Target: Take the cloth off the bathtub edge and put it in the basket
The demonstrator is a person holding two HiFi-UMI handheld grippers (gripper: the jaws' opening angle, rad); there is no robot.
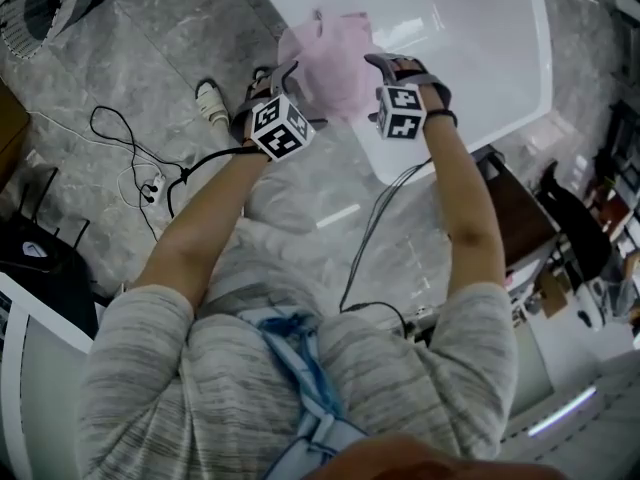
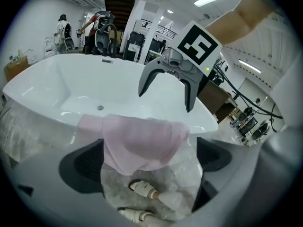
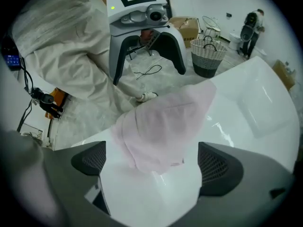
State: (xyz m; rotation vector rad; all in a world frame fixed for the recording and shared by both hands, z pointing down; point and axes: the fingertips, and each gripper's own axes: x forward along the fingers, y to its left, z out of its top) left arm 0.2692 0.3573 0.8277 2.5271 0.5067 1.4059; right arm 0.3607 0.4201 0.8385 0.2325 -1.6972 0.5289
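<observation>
A pale pink cloth (image 1: 335,56) hangs folded over the rim of the white bathtub (image 1: 470,38). My left gripper (image 1: 285,80) is at the cloth's left side and my right gripper (image 1: 385,73) at its right. In the left gripper view the cloth (image 2: 142,138) lies between wide open jaws, with neither pad pressing on it. The right gripper view shows the cloth (image 3: 161,124) the same way, loose between open jaws. A woven basket (image 3: 207,56) with dark lower half stands on the floor beyond the tub, also at the head view's top left corner (image 1: 45,8).
White sandals (image 2: 144,189) stand on the grey marble floor below the tub rim. Cables (image 1: 130,158) trail across the floor at the left. Dark furniture (image 1: 525,213) stands at the right. People (image 2: 64,30) stand far behind the tub. Clear plastic sheeting (image 3: 94,112) lies beside the tub.
</observation>
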